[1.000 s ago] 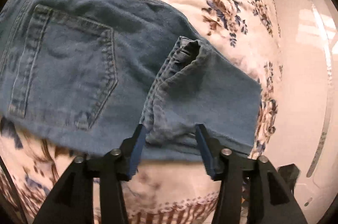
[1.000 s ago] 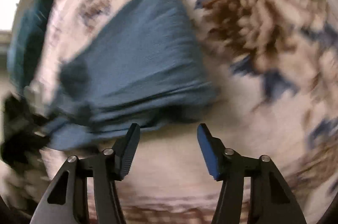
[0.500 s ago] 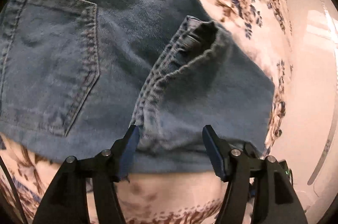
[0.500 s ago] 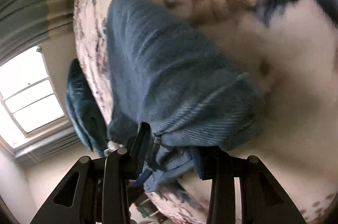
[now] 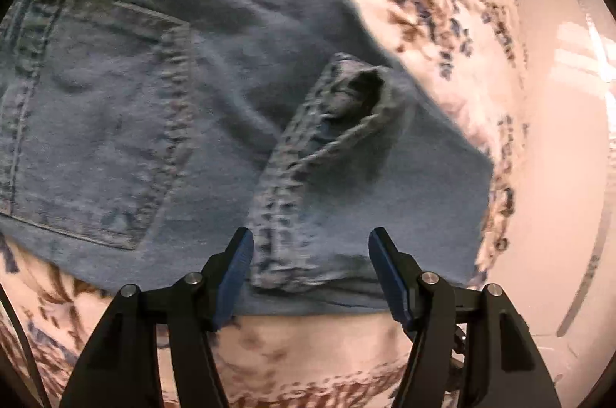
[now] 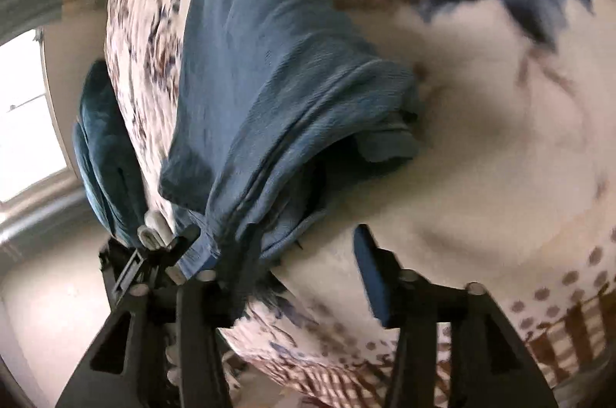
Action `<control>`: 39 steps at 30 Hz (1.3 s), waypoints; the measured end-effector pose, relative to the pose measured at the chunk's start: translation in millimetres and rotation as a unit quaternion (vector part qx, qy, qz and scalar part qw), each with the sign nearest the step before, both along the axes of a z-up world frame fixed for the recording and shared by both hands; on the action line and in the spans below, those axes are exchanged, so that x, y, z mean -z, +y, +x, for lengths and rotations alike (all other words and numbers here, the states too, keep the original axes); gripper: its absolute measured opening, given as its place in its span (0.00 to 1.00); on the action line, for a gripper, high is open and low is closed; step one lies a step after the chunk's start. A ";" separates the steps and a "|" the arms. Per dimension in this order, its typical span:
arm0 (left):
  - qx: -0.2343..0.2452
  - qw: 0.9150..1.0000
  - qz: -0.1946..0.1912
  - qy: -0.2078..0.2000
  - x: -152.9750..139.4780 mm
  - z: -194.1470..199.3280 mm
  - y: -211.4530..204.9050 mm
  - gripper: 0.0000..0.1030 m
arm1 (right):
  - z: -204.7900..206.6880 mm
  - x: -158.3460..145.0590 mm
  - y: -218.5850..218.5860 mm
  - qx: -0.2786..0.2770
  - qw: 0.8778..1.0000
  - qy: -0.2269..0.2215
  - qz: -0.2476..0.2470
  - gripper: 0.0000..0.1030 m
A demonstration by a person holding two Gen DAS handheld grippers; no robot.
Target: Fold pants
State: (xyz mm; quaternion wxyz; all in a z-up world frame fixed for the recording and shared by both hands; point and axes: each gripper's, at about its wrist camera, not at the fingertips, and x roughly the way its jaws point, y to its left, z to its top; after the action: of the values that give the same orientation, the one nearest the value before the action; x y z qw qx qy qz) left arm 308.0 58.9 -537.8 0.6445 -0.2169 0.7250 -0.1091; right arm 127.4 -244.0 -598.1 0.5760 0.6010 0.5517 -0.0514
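Observation:
Blue denim pants (image 5: 200, 123) lie folded on a floral blanket, back pocket (image 5: 96, 123) up at the left, a leg hem (image 5: 338, 123) folded over on top. My left gripper (image 5: 310, 273) is open, its blue-padded jaws on either side of the near folded edge, nothing pinched. In the right wrist view the pants (image 6: 277, 92) hang in a bunched fold at the blanket's edge. My right gripper (image 6: 304, 273) is open, its left finger hidden under the cloth, its right finger (image 6: 375, 277) clear of it.
The floral blanket (image 5: 435, 3) covers the bed. A white floor or wall (image 5: 558, 138) lies past its right edge. In the right wrist view a teal cloth (image 6: 104, 146) hangs at the left, a window (image 6: 23, 115) behind it, and another black gripper (image 6: 138, 265) below.
The right gripper was shut on the bunched pants edge half a second ago and has opened. The left gripper stayed open and crept a little closer over the folded edge.

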 end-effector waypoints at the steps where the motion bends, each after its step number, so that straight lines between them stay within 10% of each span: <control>1: -0.002 1.000 -0.007 0.002 -1.8 0.5 -2.6 0.58 | -1.2 -2.9 -0.6 0.007 1.000 -0.010 -0.001 0.54; 10: -0.005 1.000 0.026 0.005 3.8 5.6 -22.0 0.61 | 25.1 -19.3 -14.2 0.073 0.996 -0.014 -0.057 0.53; 12: 0.000 0.999 0.030 0.019 11.9 1.4 -21.1 0.61 | 25.9 -9.5 -17.9 0.087 0.993 0.032 -0.066 0.18; 15: 0.026 0.998 0.045 0.020 7.8 -11.5 -20.9 0.61 | 12.7 -13.5 -16.3 0.106 0.992 0.048 -0.058 0.12; 19: 0.036 0.997 0.051 0.037 7.2 -30.6 -15.9 0.61 | -2.9 -9.9 -8.2 0.070 0.993 0.062 -0.068 0.12; 23: 0.049 0.998 0.042 0.022 -11.2 -33.5 -21.5 0.61 | -2.2 4.6 -14.6 0.041 0.997 0.064 -0.034 0.41; 28: 0.057 0.998 0.027 -0.022 -31.7 -11.0 -36.8 0.61 | -20.8 -27.9 -32.6 0.041 0.996 0.025 -0.079 0.43; 33: 0.060 0.997 0.039 -0.007 -0.5 4.8 -45.5 0.61 | -12.8 -13.5 -47.3 0.071 0.993 0.029 -0.089 0.13; 39: 0.084 0.995 0.054 0.000 24.5 -4.1 -48.6 0.61 | -14.0 13.7 -44.5 0.062 0.989 0.086 -0.098 0.11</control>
State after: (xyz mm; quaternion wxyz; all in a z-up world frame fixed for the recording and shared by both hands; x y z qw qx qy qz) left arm 303.9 10.3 -562.3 0.6441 -0.1201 0.7454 -0.1233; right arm 113.3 -288.5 -611.8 0.5782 0.5683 0.5528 -0.1926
